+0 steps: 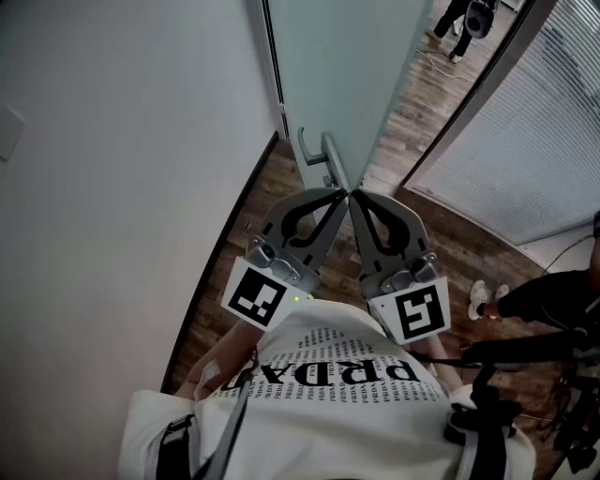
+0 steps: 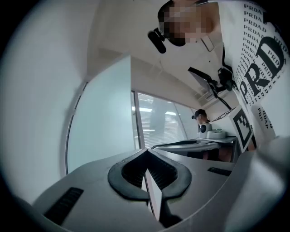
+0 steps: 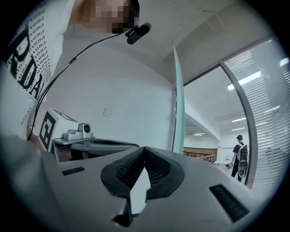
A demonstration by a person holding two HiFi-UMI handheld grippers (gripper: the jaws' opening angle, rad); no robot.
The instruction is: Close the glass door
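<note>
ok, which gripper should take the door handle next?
Left, probably. The handle juts from the door's left face, just beyond the left gripper's shut tips. The right gripper, also shut and empty, sits at the door's near edge, away from the lever.

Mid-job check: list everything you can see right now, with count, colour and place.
glass door: one, frosted pale green, straight ahead, ajar
door handle: one, silver lever, on the door just beyond the jaws
wall: one, white, left of the door
floor: brown wood, under and past the door
blinds: one set, white, right side
far bystander: one, dark clothes, beyond the doorway
near bystander: one, dark sleeve, right edge
shirt: one, white with black print, bottom
left gripper: one, grey, jaws together, aimed at the handle
right gripper: one, grey, jaws together, alongside the left
</note>
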